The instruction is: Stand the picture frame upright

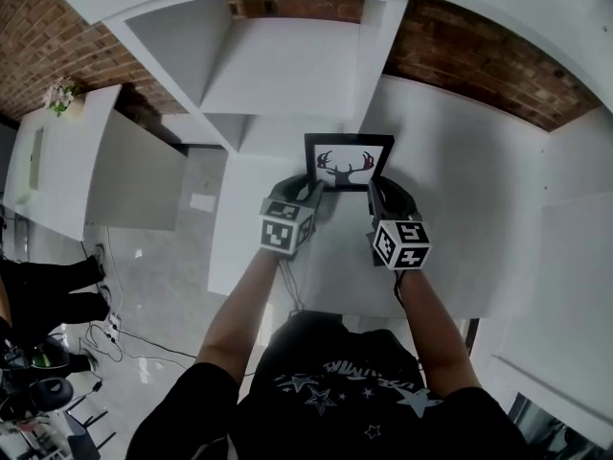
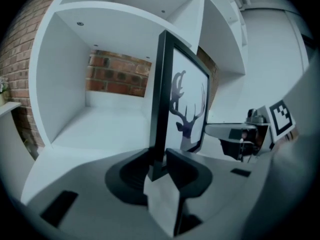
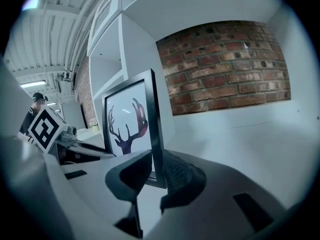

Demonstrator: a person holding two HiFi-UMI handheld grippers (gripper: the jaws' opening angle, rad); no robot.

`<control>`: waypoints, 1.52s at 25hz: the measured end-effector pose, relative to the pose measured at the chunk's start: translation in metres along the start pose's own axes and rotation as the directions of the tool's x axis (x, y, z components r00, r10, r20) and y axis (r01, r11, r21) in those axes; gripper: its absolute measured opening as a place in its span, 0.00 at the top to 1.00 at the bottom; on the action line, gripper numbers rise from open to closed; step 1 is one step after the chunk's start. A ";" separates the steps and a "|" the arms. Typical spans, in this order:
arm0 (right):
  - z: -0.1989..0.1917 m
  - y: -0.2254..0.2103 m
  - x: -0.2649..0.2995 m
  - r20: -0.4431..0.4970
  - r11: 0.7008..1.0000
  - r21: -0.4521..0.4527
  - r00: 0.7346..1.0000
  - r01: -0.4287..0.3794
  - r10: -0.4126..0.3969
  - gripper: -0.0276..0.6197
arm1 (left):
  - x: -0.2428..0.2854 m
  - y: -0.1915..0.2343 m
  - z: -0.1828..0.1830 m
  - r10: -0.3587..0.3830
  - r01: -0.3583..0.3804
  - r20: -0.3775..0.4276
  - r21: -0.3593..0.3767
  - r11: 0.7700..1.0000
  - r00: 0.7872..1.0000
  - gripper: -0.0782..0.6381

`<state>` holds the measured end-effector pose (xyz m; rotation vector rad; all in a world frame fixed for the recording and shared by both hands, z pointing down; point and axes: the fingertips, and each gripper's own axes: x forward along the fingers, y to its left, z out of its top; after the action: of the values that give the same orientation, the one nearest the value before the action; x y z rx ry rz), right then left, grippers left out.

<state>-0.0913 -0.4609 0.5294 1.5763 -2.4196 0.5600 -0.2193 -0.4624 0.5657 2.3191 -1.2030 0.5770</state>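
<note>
At the white counter point(image 1: 450, 161) before brick-backed shelves point(image 1: 278, 65), the picture frame point(image 1: 349, 161) is upright mid-picture, its side edges clamped by the left claw point(image 1: 313, 193) and the right claw point(image 1: 375, 193).

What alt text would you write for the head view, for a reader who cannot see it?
A black picture frame showing a deer silhouette is gripped at its side edges by the left gripper and the right gripper, in front of a white shelf unit backed by a brick wall.

The picture frame point(image 1: 349, 161) stands on the table point(image 1: 460, 171), just before the shelf unit point(image 1: 278, 65)
</note>
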 end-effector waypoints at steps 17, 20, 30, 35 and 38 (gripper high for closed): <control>-0.015 -0.004 0.011 -0.028 0.999 0.009 0.999 0.045 -0.045 0.85 | 0.022 0.015 -0.004 -0.004 0.005 -0.025 0.033 0.999 1.000 0.75; -0.016 -0.003 0.011 -0.025 0.998 -0.005 0.998 0.059 -0.059 0.85 | 0.024 0.018 -0.002 0.004 -0.003 -0.009 0.035 0.999 1.000 0.75; -0.017 0.004 0.012 -0.054 0.997 -0.057 0.997 0.052 -0.055 0.79 | 0.022 0.018 -0.007 -0.017 0.017 -0.016 0.004 1.000 1.000 0.71; -0.022 0.005 0.004 -0.070 0.996 -0.076 0.996 0.041 -0.046 0.77 | 0.003 0.019 -0.011 0.013 -0.014 -0.010 -0.021 1.000 1.000 0.68; -0.025 0.002 -0.010 -0.077 0.996 -0.079 0.996 0.032 -0.038 0.77 | -0.014 0.013 -0.016 0.040 -0.040 0.003 -0.038 0.998 0.999 0.68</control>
<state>-0.0904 -0.4416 0.5478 1.5329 -2.3227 0.5050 -0.2402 -0.4514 0.5736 2.2699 -1.2535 0.5589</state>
